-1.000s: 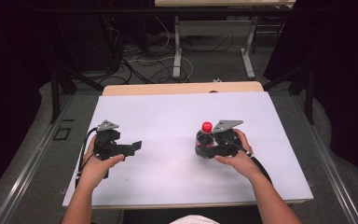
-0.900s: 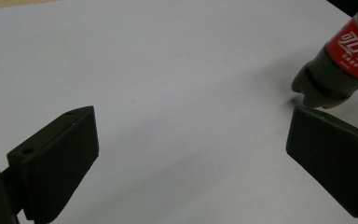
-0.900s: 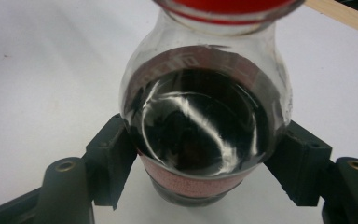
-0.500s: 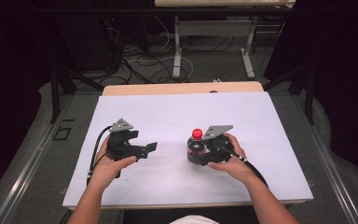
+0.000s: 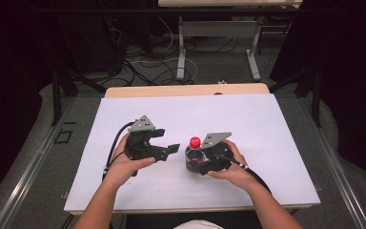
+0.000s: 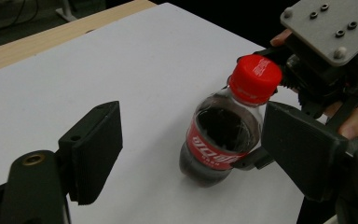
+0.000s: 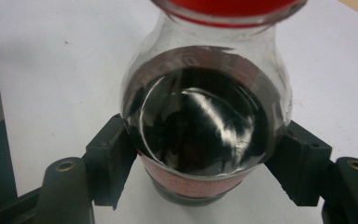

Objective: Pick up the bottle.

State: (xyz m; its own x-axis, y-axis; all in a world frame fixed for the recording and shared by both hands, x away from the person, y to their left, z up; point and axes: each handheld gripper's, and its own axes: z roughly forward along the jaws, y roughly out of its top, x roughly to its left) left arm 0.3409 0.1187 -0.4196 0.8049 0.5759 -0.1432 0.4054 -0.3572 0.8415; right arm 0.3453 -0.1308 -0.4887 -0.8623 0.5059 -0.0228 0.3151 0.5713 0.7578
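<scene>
Small clear plastic cola bottle with red cap (image 5: pixel 195 155) stands on the white bench (image 5: pixel 267 129), clamped in your right tool (image 5: pixel 201 160) to steady it; your left tool (image 5: pixel 171 149), jaws spread, faces the cap.

You worked in what looked like a lab or recording studio. Your white-topped bench (image 5: pixel 276 129) stood among black curtains (image 5: pixel 343 71), and loose cables (image 5: pixel 143 59) trailed across the floor behind it.
</scene>
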